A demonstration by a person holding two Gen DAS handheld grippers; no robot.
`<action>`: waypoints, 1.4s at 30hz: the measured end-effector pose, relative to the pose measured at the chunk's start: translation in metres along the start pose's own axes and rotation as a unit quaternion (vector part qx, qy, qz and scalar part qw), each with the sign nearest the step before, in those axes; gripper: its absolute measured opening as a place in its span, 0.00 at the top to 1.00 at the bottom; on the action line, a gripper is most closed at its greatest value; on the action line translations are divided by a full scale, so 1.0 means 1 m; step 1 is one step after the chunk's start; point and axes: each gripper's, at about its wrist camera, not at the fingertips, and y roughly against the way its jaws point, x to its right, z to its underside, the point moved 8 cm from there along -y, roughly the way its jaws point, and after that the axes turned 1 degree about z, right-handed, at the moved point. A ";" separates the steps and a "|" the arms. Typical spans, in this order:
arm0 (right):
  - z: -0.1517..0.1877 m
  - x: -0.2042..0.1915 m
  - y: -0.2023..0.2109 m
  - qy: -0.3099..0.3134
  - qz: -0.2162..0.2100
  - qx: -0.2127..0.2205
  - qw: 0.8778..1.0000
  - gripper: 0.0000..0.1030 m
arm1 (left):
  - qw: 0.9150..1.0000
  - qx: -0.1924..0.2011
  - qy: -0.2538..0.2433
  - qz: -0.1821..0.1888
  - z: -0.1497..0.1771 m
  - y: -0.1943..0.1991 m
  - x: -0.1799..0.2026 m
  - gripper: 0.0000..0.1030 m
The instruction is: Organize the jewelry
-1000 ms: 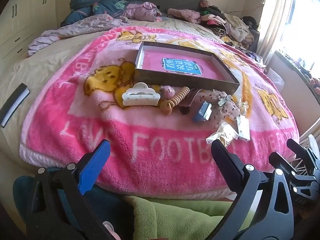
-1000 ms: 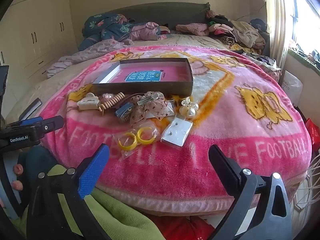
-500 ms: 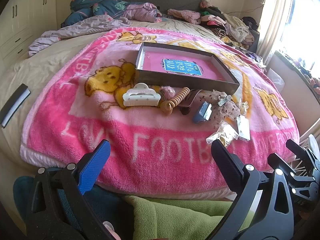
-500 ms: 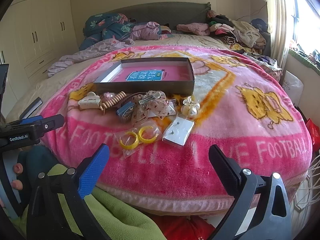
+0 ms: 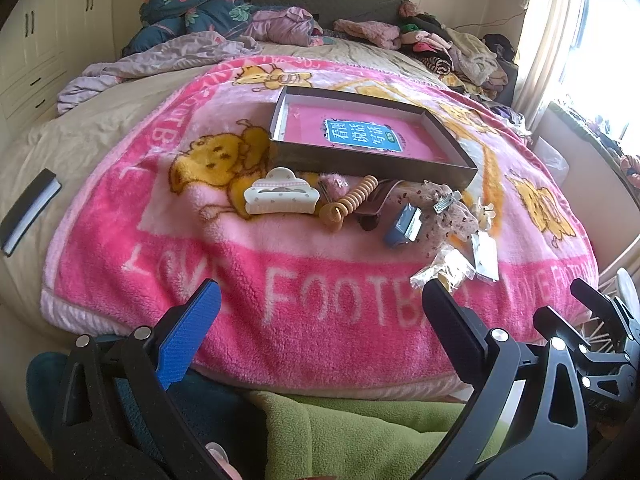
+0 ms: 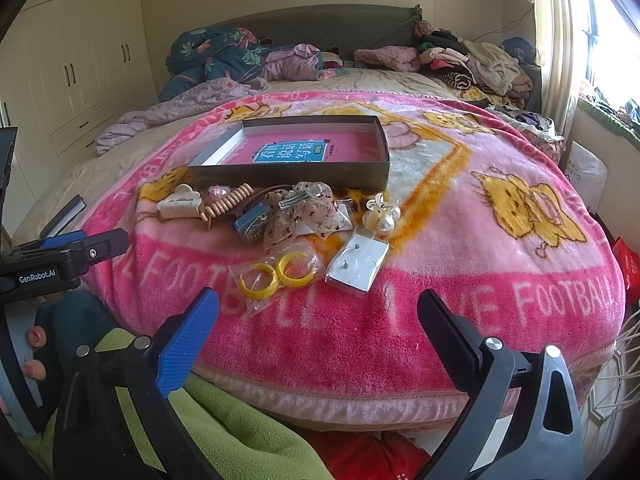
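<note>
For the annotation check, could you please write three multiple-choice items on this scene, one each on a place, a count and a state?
1. Where does the white claw clip lie?
A. inside the box
B. on the blanket, before the box
C. in the left tongs

2. How many yellow hoop earrings are in the clear bag?
A. one
B. two
C. four

3. How do the right tongs stand?
A. open, empty
B. shut on the bag
C. shut on the clip

Answers: 1 B, it rests on the blanket outside the box; 2 B, two rings show; 3 A, fingers apart, nothing between.

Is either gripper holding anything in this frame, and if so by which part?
Nothing is held. The left gripper and right gripper are both open and empty, short of the jewelry on the blanket.
</note>
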 end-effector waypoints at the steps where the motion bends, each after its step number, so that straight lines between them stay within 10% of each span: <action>1: 0.000 0.000 0.000 0.000 0.000 0.000 1.000 0.06 | 1.000 0.001 0.000 0.000 0.000 0.000 0.000 0.10; 42: -0.004 0.018 -0.014 -0.020 0.002 -0.006 1.000 0.06 | 1.000 -0.008 -0.015 0.022 -0.001 -0.010 0.013 0.10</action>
